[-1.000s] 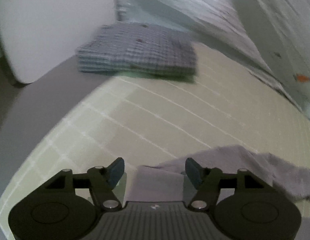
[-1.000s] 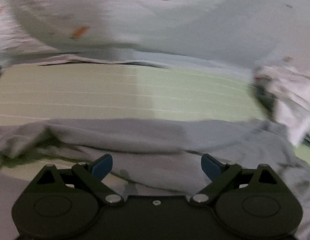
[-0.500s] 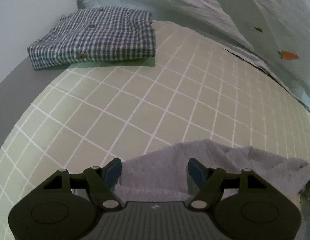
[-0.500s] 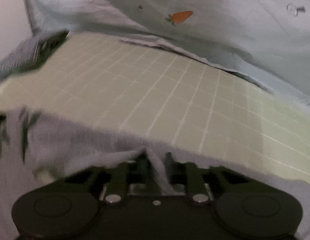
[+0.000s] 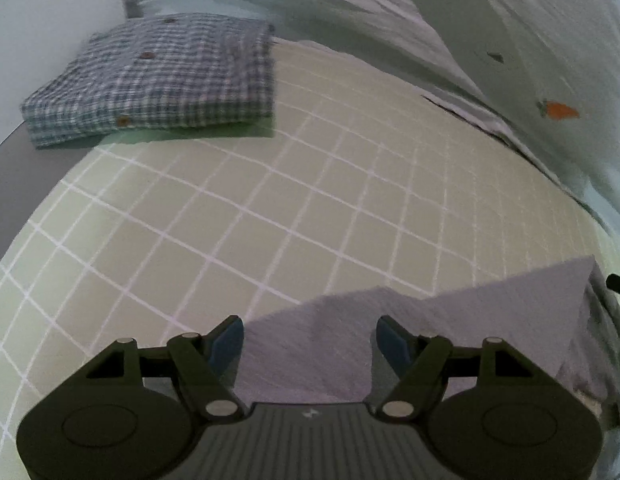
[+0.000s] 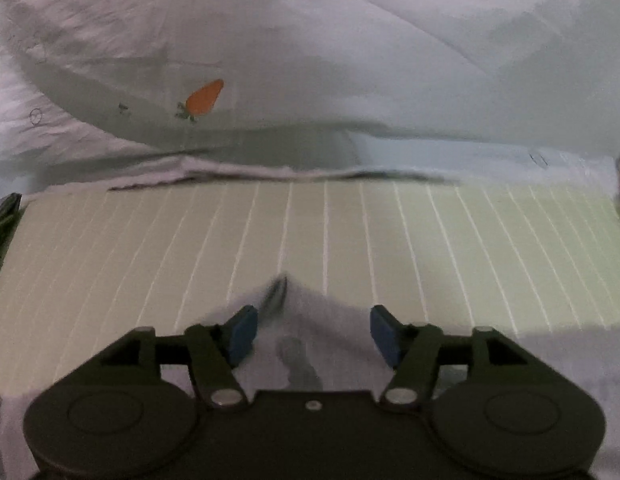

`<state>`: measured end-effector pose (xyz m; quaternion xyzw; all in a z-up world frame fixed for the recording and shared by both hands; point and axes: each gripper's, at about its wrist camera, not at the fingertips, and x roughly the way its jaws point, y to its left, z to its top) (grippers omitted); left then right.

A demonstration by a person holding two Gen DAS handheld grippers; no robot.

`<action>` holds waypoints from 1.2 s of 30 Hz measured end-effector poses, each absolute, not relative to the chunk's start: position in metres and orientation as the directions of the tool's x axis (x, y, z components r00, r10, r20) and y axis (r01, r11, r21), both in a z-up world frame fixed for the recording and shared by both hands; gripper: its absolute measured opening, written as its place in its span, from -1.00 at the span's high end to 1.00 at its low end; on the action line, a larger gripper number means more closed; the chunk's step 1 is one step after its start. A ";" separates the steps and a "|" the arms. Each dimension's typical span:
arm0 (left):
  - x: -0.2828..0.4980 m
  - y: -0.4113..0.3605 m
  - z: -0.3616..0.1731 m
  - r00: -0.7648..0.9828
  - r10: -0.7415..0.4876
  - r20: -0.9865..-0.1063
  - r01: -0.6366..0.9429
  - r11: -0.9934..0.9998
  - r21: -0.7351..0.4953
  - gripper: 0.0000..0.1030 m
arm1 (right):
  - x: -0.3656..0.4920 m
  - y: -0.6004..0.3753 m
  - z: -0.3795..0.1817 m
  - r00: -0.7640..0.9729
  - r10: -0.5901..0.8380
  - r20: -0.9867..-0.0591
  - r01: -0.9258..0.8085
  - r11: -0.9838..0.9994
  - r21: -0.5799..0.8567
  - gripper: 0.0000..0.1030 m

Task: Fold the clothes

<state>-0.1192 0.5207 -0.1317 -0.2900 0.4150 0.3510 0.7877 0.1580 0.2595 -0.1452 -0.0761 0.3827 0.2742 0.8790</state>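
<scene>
My left gripper point(image 5: 310, 338) hangs released over the grey garment point(image 5: 450, 320) lying on the green gridded mat point(image 5: 270, 208); my right gripper point(image 6: 310, 332) has just been opening, cloth peaked between its pads, unpinched; a folded plaid shirt point(image 5: 158, 80) rests at the mat's far corner.

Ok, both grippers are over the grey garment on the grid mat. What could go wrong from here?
1. The right gripper has just been opening; its pads stand apart, so the bunched peak of the grey garment may slump and spoil the fold.
2. The left gripper is open over the cloth too, so closing now could pinch several layers.
3. The folded plaid shirt lies on the grid mat: a wide swing could disturb it.
</scene>
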 end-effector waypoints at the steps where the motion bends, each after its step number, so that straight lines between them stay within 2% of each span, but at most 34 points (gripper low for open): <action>1: -0.117 0.518 -0.134 0.404 0.308 -0.861 -0.791 0.590 -0.160 -0.45 | 0.150 0.254 -0.145 0.540 0.437 -0.719 -0.533 0.839 0.109 -0.24; 2: -0.116 0.516 -0.136 0.397 0.304 -0.866 -0.791 0.592 -0.154 -0.45 | 0.142 0.250 -0.145 0.519 0.459 -0.722 -0.531 0.834 0.149 -0.24; 5: -0.114 0.510 -0.139 0.372 0.319 -0.872 -0.790 0.602 -0.117 -0.45 | 0.115 0.249 -0.146 0.452 0.513 -0.729 -0.556 0.802 0.220 0.03; 7: -0.113 0.505 -0.140 0.352 0.335 -0.874 -0.790 0.607 -0.085 -0.46 | 0.098 0.258 -0.149 0.413 0.536 -0.736 -0.573 0.781 0.247 0.04; 10: -0.121 0.499 -0.140 0.307 0.351 -0.884 -0.802 0.596 -0.042 -0.46 | 0.081 0.275 -0.151 0.342 0.581 -0.739 -0.593 0.743 0.310 0.20; 18: -0.157 0.489 -0.137 0.271 0.355 -0.895 -0.828 0.560 -0.029 -0.51 | 0.053 0.295 -0.160 0.219 0.613 -0.759 -0.612 0.692 0.382 0.30; 20: -0.161 0.486 -0.135 0.263 0.362 -0.894 -0.830 0.558 -0.019 -0.54 | 0.051 0.295 -0.160 0.200 0.622 -0.757 -0.613 0.682 0.399 0.61; 21: -0.163 0.485 -0.134 0.260 0.363 -0.895 -0.831 0.555 -0.017 -0.58 | 0.050 0.295 -0.159 0.191 0.631 -0.752 -0.617 0.673 0.408 0.98; 26: -0.174 0.486 -0.136 0.253 0.348 -0.903 -0.842 0.539 -0.028 -0.59 | 0.062 0.307 -0.131 0.179 0.712 -0.679 -0.660 0.599 0.454 0.99; 33: -0.178 0.485 -0.140 0.228 0.365 -0.903 -0.833 0.554 0.014 -0.61 | 0.104 0.351 -0.084 0.271 0.824 -0.497 -0.673 0.531 0.514 0.99; 35: -0.176 0.485 -0.140 0.218 0.373 -0.902 -0.833 0.552 0.027 -0.61 | 0.114 0.357 -0.083 0.306 0.818 -0.487 -0.677 0.547 0.493 0.97; 36: -0.175 0.485 -0.140 0.216 0.374 -0.902 -0.835 0.550 0.029 -0.62 | 0.118 0.359 -0.084 0.316 0.807 -0.499 -0.675 0.561 0.478 0.85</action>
